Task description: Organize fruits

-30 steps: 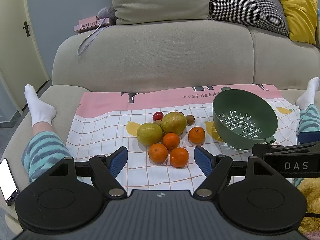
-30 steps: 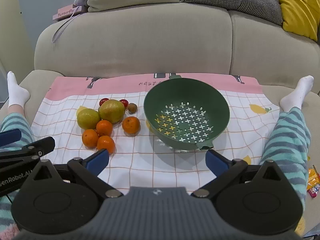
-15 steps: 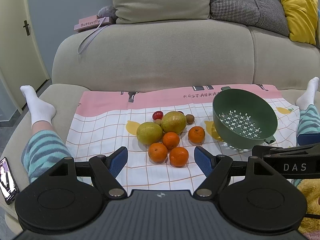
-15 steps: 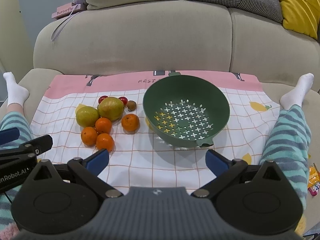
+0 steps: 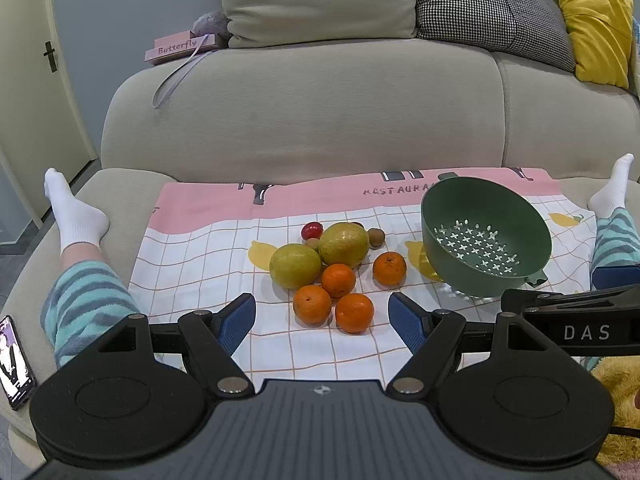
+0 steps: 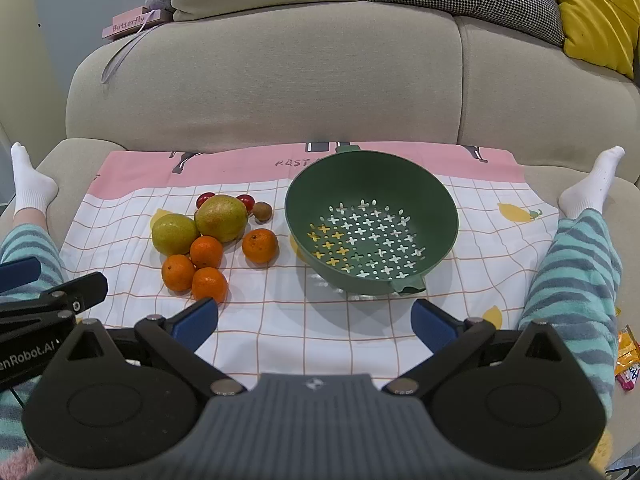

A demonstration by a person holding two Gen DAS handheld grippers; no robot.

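Note:
A pile of fruit lies on a checked cloth (image 5: 192, 264) on the sofa seat: two green-yellow pears (image 5: 295, 266) (image 5: 344, 239), several oranges (image 5: 354, 312), a red cherry tomato (image 5: 311, 231) and a small brown kiwi (image 5: 376, 237). An empty green colander (image 5: 486, 240) stands to their right; it also shows in the right wrist view (image 6: 372, 222). My left gripper (image 5: 322, 322) is open and empty, just in front of the nearest oranges. My right gripper (image 6: 314, 320) is open and empty, in front of the colander. The oranges (image 6: 209, 284) lie to its left.
The sofa backrest (image 5: 304, 112) rises behind the cloth, with cushions and a pink "Butterfly" box (image 5: 180, 46) on top. The person's striped legs and white socks (image 5: 74, 216) (image 6: 588, 188) flank the cloth. A phone (image 5: 14, 364) lies at the left edge.
The right gripper has risen and moved forward slightly, so the colander and fruit sit a little higher in its view. The left view has barely moved; the phone screen now shows a picture.

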